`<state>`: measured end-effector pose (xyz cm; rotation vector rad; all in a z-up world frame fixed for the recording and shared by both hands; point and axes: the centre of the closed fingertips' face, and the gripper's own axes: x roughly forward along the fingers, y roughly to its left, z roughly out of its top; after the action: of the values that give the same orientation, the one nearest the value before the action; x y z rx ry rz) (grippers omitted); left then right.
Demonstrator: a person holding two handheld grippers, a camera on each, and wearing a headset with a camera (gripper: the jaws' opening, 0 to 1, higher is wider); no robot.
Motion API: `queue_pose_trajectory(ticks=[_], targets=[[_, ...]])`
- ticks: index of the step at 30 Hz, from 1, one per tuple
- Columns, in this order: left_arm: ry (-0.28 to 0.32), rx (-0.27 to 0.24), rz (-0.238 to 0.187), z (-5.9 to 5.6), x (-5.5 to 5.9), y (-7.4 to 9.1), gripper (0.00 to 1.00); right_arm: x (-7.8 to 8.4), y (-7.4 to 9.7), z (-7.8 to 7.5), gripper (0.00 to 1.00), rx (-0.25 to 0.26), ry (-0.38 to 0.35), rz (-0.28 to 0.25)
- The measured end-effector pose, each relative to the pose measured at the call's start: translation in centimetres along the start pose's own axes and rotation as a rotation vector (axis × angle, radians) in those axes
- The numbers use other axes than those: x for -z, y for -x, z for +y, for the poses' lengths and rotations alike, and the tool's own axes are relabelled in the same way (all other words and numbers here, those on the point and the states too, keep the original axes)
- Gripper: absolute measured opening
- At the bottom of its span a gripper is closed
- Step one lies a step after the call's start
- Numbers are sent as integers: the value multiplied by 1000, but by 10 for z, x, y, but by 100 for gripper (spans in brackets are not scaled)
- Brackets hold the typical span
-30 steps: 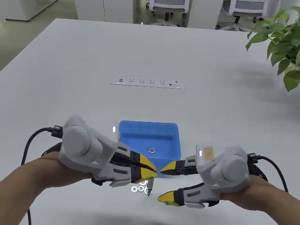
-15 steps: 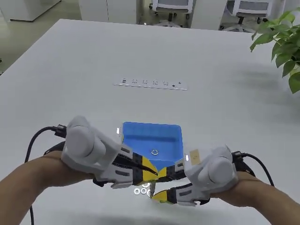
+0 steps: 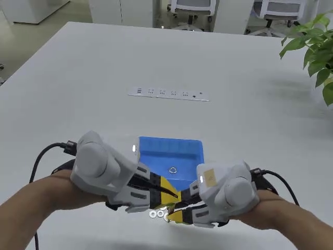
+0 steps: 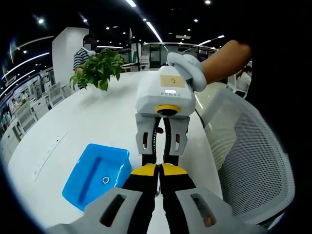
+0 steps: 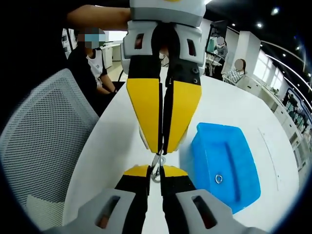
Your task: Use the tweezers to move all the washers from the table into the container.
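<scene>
A blue container (image 3: 156, 148) stands on the white table and holds one washer (image 3: 172, 170). A few washers (image 3: 154, 213) lie on the table just in front of it. My left gripper (image 3: 167, 191) comes in from the left, shut on the metal tweezers (image 5: 156, 168), whose tip points down at the loose washers. From the right, my right gripper (image 3: 176, 208) meets it tip to tip. Its jaws are shut on the same tweezers. In the left gripper view my left gripper (image 4: 158, 169) faces my right gripper (image 4: 161, 158), with the container (image 4: 85, 178) to the left.
A white power strip (image 3: 167, 94) lies beyond the container. A potted plant (image 3: 315, 47) stands at the table's far right, and office chairs (image 3: 192, 8) line the far edge. A mesh chair (image 4: 253, 161) is behind the near edge, and people are in the background.
My right gripper has moved left to meet the left gripper, and its jaws have gone from open to shut on the tweezers. The left gripper has hardly moved.
</scene>
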<state>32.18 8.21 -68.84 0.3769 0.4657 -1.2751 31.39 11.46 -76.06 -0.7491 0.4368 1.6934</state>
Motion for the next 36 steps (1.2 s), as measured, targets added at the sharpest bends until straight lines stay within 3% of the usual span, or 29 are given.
queue_pose_trajectory(ticks=[18, 25, 36], targets=[[0, -2, -10, -1, -4, -1, 7, 0, 4, -1, 8, 6, 5, 16], [15, -26, -37, 4, -9, 4, 17, -2, 8, -1, 8, 4, 7, 19], [49, -67, -51, 8, -2, 13, 41, -9, 18, -3, 8, -3, 13, 23]])
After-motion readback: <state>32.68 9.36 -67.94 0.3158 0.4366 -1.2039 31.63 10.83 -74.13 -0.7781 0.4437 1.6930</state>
